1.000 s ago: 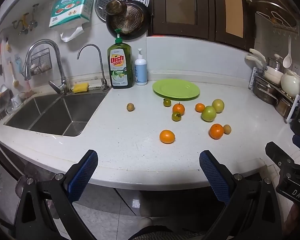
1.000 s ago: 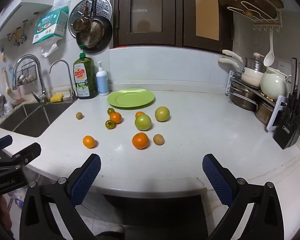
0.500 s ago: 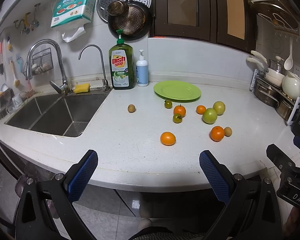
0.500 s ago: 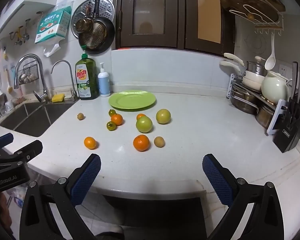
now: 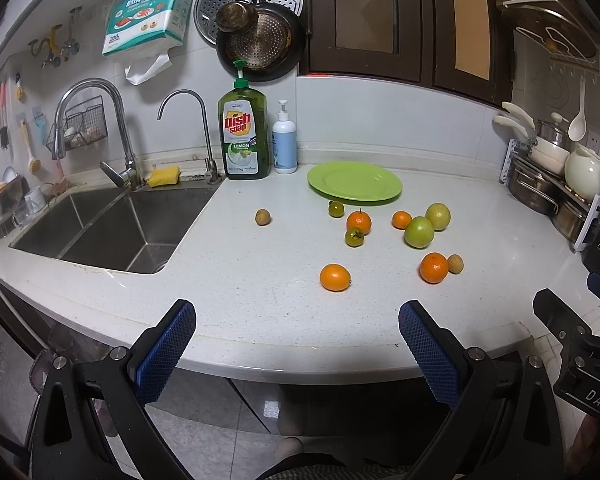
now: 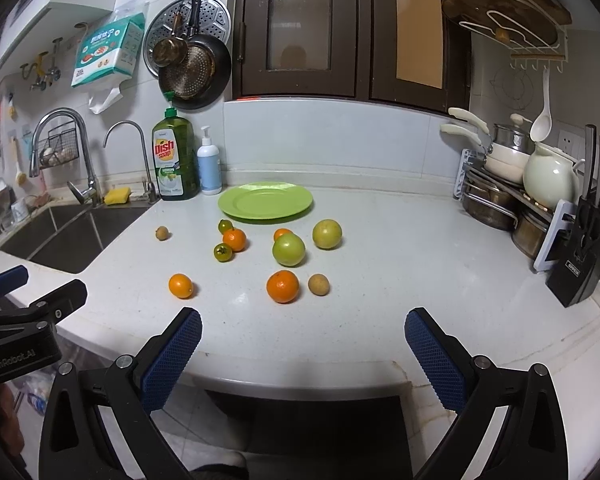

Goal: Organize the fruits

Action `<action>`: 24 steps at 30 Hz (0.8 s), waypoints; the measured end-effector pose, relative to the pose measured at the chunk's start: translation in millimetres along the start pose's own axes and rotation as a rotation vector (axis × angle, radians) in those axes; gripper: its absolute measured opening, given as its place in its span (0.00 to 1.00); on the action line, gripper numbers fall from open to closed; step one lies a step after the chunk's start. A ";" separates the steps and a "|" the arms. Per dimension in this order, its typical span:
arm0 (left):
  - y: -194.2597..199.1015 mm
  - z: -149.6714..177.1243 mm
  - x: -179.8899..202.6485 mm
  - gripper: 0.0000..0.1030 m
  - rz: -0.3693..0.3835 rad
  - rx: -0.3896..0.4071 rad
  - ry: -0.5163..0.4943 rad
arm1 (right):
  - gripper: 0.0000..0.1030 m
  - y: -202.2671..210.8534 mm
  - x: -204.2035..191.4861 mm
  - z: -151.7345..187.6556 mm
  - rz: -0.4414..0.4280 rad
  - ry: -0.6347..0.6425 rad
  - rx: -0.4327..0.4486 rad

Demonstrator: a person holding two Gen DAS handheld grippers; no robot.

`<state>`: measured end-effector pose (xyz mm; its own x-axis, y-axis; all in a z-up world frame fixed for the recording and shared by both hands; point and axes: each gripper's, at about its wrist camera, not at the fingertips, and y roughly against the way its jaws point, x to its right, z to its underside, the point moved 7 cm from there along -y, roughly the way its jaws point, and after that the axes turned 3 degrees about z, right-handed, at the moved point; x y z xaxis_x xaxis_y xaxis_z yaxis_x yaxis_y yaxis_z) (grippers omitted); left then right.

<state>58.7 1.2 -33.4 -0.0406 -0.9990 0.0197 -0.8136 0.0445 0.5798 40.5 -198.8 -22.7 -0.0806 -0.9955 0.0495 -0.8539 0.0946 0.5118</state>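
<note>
Several fruits lie loose on the white counter in front of an empty green plate (image 5: 355, 181) (image 6: 265, 200). Nearest are a small orange (image 5: 334, 277) (image 6: 180, 285) and a bigger orange (image 5: 433, 267) (image 6: 283, 286) beside a tan round fruit (image 6: 318, 284). Further back sit two green apples (image 6: 288, 250) (image 6: 327, 234), two more oranges and two small dark green fruits. A lone tan fruit (image 5: 262, 217) (image 6: 162, 233) lies to the left. My left gripper (image 5: 296, 344) and right gripper (image 6: 302, 350) both stand open at the counter's front edge, holding nothing.
A steel sink (image 5: 100, 228) with two taps is at the left. Dish soap (image 5: 243, 136) and a pump bottle (image 5: 285, 144) stand by the wall. A pot rack (image 6: 512, 200) and a knife block (image 6: 584, 248) fill the right side.
Both grippers have risen slightly and edged towards the counter, so the fruits sit a little lower in view. Nothing on the counter has moved.
</note>
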 end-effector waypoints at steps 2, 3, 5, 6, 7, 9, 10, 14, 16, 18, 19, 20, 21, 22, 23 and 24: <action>-0.2 0.2 0.0 1.00 0.000 0.001 0.000 | 1.00 0.1 -0.1 0.1 0.000 0.000 0.000; 0.0 0.5 -0.5 1.00 0.001 0.001 0.000 | 1.00 0.0 -0.2 -0.1 0.000 0.000 0.001; 0.0 0.6 -0.6 1.00 0.001 0.001 0.001 | 1.00 0.0 -0.2 0.6 0.001 0.001 0.000; -0.4 0.4 -0.3 1.00 0.000 0.001 0.001 | 1.00 -0.1 -0.2 0.6 0.000 0.001 0.000; -0.2 0.7 -0.6 1.00 0.002 0.002 0.001 | 1.00 0.1 -0.3 0.4 -0.001 0.001 0.000; -0.5 0.9 -0.4 1.00 0.002 0.001 0.001 | 1.00 0.2 -0.3 0.4 0.000 0.001 0.002; -0.1 1.0 -0.8 1.00 0.002 0.002 0.000 | 1.00 0.1 -0.3 0.3 0.000 0.002 0.001; -0.4 1.3 -0.9 1.00 0.002 0.001 0.000 | 1.00 -0.8 -0.6 -0.6 -0.001 0.003 0.001; -0.2 1.7 -1.0 1.00 0.002 0.002 0.000 | 1.00 -0.3 -0.7 0.0 0.000 0.002 0.002; 0.1 2.4 -0.9 1.00 0.002 0.002 0.000 | 1.00 -0.3 -0.5 0.1 0.001 0.002 0.003; 0.0 2.5 -0.8 1.00 0.002 0.002 0.000 | 1.00 -0.3 -0.6 0.2 0.000 0.003 0.002; 0.1 2.7 -0.9 1.00 0.001 0.002 0.001 | 1.00 -0.7 -0.6 0.1 0.000 0.002 0.001; 0.0 2.6 -0.9 1.00 0.001 0.003 0.001 | 1.00 -0.4 -0.4 0.6 0.000 0.002 0.001; -0.1 2.6 -0.8 1.00 0.002 0.002 0.000 | 1.00 -0.5 -0.3 0.3 0.000 0.002 0.001; -0.1 2.8 -0.8 1.00 0.002 0.002 -0.001 | 1.00 -0.5 -0.1 0.9 -0.001 0.002 0.002; -0.1 3.0 -0.7 1.00 0.001 0.002 -0.001 | 1.00 -0.5 0.0 0.8 -0.001 0.001 0.003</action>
<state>57.1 2.0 -36.0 -0.0424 -0.9989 0.0196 -0.8145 0.0460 0.5784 40.5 -198.9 -23.6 -0.0792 -0.9956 0.0503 -0.8554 0.0937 0.5094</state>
